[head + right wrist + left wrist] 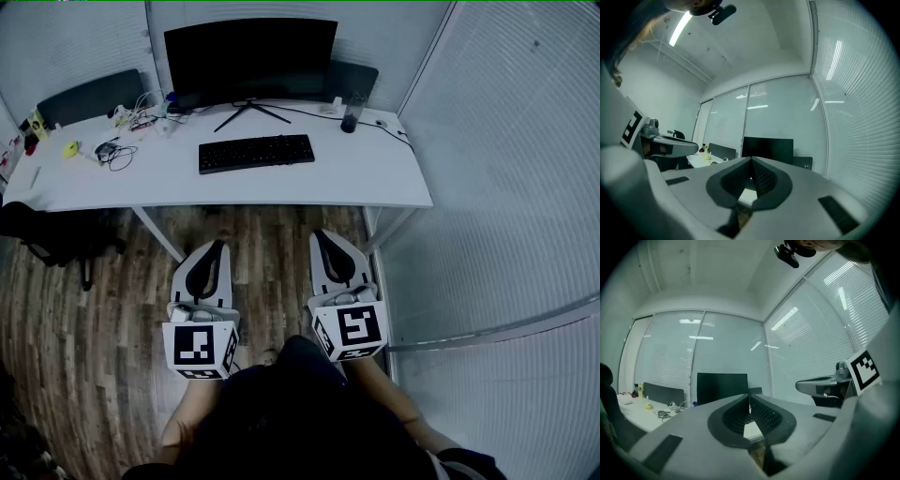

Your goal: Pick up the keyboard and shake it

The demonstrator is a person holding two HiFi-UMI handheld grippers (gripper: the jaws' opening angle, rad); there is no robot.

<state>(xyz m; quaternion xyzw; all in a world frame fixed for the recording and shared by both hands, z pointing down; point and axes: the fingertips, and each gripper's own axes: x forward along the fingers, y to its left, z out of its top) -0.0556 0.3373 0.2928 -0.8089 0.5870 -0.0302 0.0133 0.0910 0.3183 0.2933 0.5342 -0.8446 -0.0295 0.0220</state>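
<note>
A black keyboard (256,153) lies flat on the white desk (375,178), in front of the monitor. My left gripper (214,247) hovers over the wooden floor, well short of the desk's front edge, jaws shut with nothing in them. My right gripper (324,238) is beside it at the same distance, also shut and empty. In the left gripper view the left gripper's tips (749,396) meet, and the right gripper's body shows at the right. In the right gripper view the right gripper's tips (751,160) are together, with the monitor (768,150) behind them.
A black monitor (251,58) stands at the back of the desk. Cables and small items (114,150) lie at the desk's left, a dark cup (349,122) at the right. A black chair (47,239) sits left of the desk. Window blinds (506,169) bound the right side.
</note>
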